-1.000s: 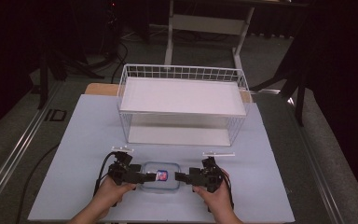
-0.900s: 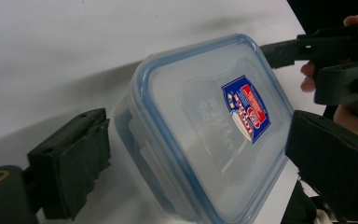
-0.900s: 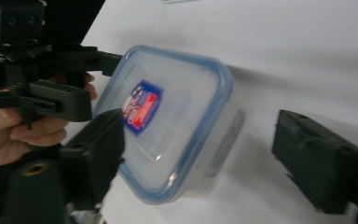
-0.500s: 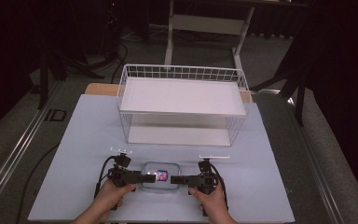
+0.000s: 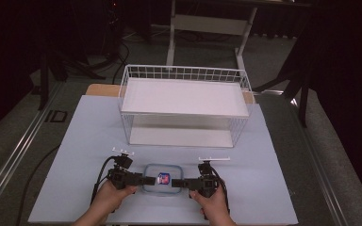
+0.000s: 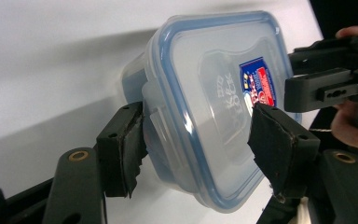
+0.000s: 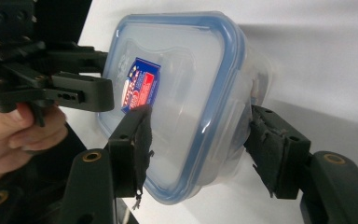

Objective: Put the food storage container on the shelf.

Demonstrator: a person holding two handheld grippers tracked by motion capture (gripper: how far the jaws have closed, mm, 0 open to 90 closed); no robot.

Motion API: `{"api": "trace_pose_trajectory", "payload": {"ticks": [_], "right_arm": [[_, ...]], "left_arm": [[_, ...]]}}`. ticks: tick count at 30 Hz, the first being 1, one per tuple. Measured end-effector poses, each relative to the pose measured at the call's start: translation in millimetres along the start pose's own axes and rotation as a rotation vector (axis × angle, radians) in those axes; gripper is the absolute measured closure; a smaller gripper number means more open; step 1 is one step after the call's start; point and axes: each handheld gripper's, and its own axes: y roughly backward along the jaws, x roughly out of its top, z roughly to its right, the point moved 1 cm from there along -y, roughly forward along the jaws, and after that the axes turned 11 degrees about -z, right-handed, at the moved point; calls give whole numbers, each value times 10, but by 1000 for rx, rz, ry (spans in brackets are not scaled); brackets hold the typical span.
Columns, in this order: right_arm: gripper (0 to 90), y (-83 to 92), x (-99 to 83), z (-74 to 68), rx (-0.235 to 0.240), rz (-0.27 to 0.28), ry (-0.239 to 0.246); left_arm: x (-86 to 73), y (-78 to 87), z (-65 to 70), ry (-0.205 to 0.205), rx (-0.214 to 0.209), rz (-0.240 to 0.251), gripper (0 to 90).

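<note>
In the high view, the clear lidded container (image 5: 162, 179) is sitting near the front edge of the pale blue table (image 5: 75, 141), with the left gripper (image 5: 141, 179) and the right gripper (image 5: 178, 182) meeting it from opposite short ends. Bare tabletop is lying open to both sides, and the white wire basket (image 5: 185, 108) is standing well apart behind it. Dark floor and a desk frame are surrounding the table.

In the left gripper view, the left gripper (image 6: 196, 135) is straddling one short end of the container (image 6: 205, 93); its jaws have just been closing, one pad pressing the side clip below, the other lying on the blue-rimmed lid. This view is also showing embossed lettering and the red-and-blue sticker (image 6: 257, 80).

In the right gripper view, the right gripper (image 7: 200, 140) is spanning the opposite end of the container (image 7: 177, 98), its jaws having just been closing too; one pad is lying on the lid, while the other is sitting just beside the side clip, contact unclear.
</note>
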Motion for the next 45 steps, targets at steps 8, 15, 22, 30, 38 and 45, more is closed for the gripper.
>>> {"api": "trace_pose_trajectory", "payload": {"ticks": [8,15,22,30,38,45], "right_arm": [[437,23,-52,-100,-58,17,51],[430,45,-81,-181,-107,51,84],[421,196,14,-153,-136,113,111],[419,460,263,-112,-159,201,127],[416,581,474,78,-178,248,114],[415,622,657,213,-186,280,118]], "left_arm": [[-77,44,111,-17,52,30,433],[-145,24,265,-44,133,79,443],[9,25,358,-76,147,127,445],[424,33,465,-129,149,205,446],[716,-96,442,-147,156,232,446],[900,-175,373,-156,153,261,446]]}}
